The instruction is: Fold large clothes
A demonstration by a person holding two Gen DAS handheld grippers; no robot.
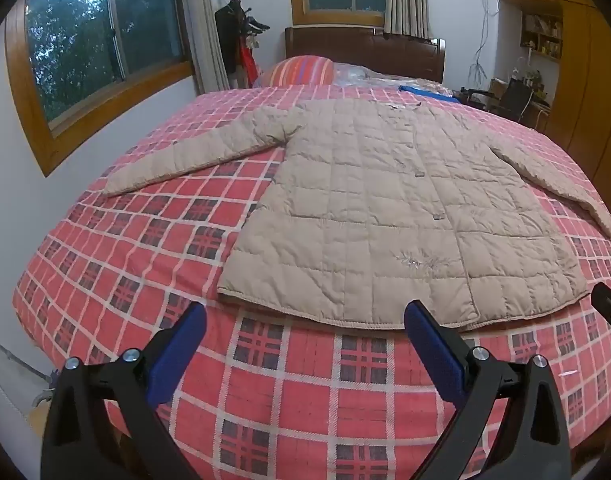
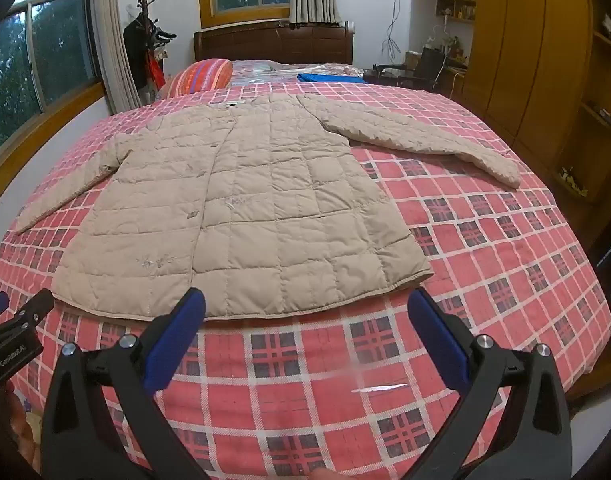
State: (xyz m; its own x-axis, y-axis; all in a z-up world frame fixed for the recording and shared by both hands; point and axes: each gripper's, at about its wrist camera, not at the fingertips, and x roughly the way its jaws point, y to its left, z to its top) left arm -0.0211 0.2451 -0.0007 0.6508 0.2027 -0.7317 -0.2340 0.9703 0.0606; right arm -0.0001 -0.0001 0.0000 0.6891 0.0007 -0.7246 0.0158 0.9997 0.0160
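Note:
A beige quilted coat (image 1: 385, 200) lies flat and face up on the bed, collar toward the headboard, both sleeves spread out to the sides. The same coat (image 2: 241, 208) fills the middle of the right wrist view. My left gripper (image 1: 305, 316) hovers open just short of the coat's hem, nothing between its blue pads. My right gripper (image 2: 305, 304) is open too, its tips over the hem's right part. The left sleeve (image 1: 185, 156) reaches toward the window side; the right sleeve (image 2: 425, 140) points toward the wardrobe.
The bed carries a red plaid cover (image 1: 265, 400). At its head lie a striped pillow (image 1: 301, 70), a blue folded item (image 2: 329, 78) and a dark wooden headboard (image 2: 273, 42). A coat stand (image 1: 241, 32) stands left, a wooden wardrobe (image 2: 525, 60) right.

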